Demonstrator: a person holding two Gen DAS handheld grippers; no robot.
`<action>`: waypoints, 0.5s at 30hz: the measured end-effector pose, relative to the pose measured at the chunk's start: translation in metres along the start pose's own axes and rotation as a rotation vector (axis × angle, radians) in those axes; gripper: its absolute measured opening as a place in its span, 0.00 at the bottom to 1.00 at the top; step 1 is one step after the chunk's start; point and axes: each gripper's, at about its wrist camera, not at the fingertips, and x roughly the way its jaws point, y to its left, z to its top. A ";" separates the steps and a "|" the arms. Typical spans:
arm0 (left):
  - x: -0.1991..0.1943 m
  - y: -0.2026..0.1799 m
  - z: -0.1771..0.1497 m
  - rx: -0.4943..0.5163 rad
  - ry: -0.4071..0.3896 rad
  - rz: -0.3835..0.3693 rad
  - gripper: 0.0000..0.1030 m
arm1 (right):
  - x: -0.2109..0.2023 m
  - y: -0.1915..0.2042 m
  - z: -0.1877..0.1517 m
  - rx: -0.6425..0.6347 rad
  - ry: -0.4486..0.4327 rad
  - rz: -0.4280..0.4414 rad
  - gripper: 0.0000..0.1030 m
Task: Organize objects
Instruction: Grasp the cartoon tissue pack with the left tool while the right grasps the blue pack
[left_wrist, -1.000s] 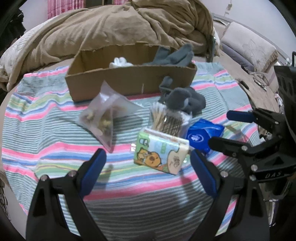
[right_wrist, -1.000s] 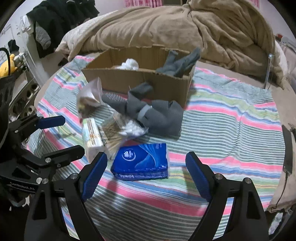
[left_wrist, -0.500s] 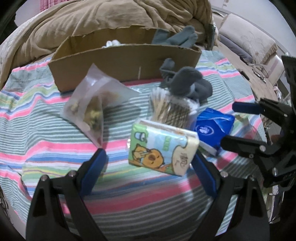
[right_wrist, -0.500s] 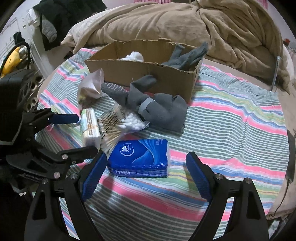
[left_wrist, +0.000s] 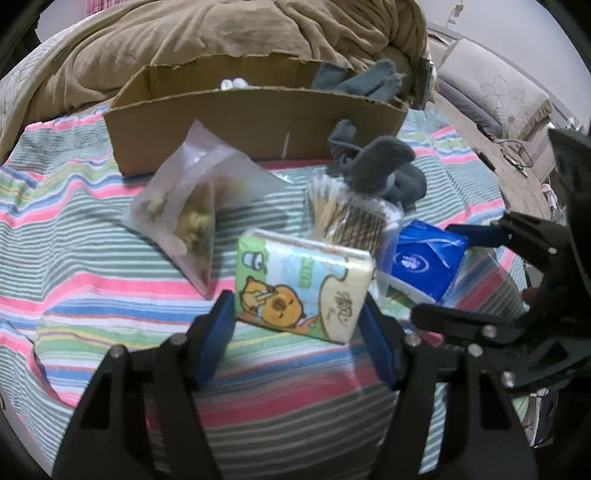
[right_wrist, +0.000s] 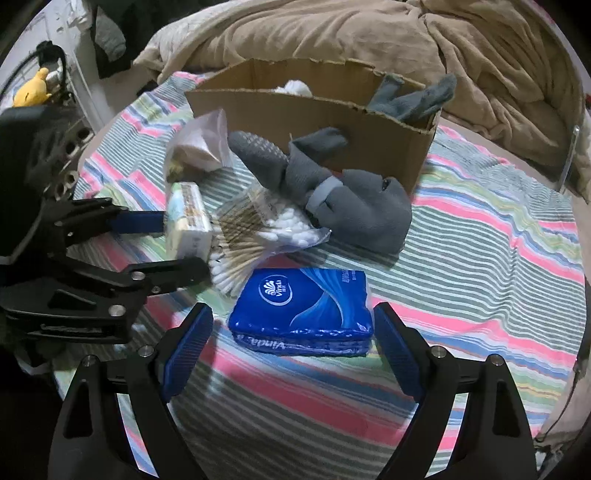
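A green cartoon tissue pack lies on the striped cloth. My left gripper is open with its blue pads on either side of the pack's near end; it also shows in the right wrist view. A blue tissue pack lies just ahead of my open right gripper, between its pads. A bag of cotton swabs, grey socks and a clear snack bag lie between the packs and the cardboard box.
The box holds a white wad and a grey-blue cloth over its right wall. A brown duvet is heaped behind it. The right gripper shows at the right of the left wrist view.
Both grippers have moved forward and down. The left pads now flank the cartoon tissue pack; the right pads have come up to the blue pack. The objects have not moved.
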 end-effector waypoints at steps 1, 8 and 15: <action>-0.001 -0.001 0.000 0.003 -0.003 -0.001 0.65 | 0.003 -0.002 0.000 0.009 0.009 -0.005 0.87; -0.015 -0.005 0.002 0.008 -0.029 -0.003 0.65 | -0.001 -0.005 -0.003 0.032 0.008 -0.005 0.73; -0.038 -0.005 0.009 -0.002 -0.077 -0.009 0.65 | -0.025 -0.011 0.001 0.066 -0.040 -0.032 0.73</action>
